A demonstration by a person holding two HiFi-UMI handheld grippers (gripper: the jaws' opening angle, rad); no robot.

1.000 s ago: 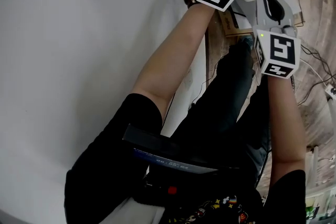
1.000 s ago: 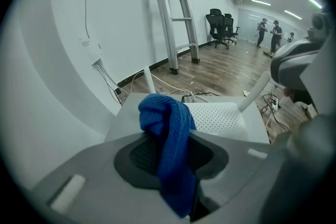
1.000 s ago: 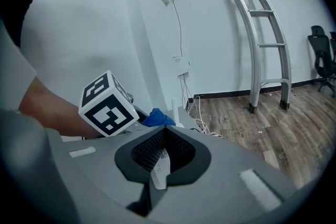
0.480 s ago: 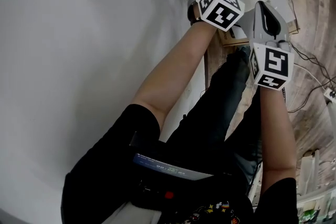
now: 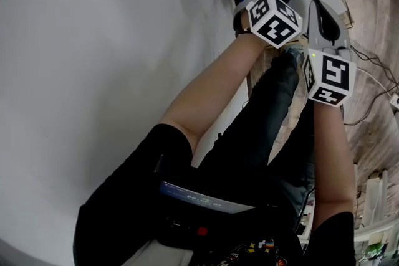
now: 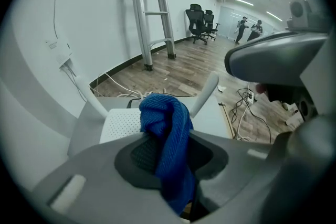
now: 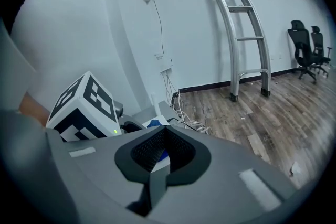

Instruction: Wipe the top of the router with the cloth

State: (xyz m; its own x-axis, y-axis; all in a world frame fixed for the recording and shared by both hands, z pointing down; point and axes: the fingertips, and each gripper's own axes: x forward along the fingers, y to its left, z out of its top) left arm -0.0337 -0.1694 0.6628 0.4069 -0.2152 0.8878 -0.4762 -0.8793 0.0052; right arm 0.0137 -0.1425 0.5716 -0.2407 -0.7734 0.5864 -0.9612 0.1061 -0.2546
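Left gripper (image 6: 173,162) pinches the cloth (image 6: 164,119) over the router (image 6: 119,124), hiding part of its top; right gripper (image 7: 157,162), near the router, is closed on nothing.

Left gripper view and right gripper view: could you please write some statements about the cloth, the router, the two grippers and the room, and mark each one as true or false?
1. The left gripper is shut on a blue cloth. True.
2. The router in front of that gripper is black. False: it is white, with a dotted top and white antennas standing up.
3. The right gripper holds a second cloth. False: its jaws are together and nothing is between them.
4. A metal ladder leans against the wall beyond the router. True.
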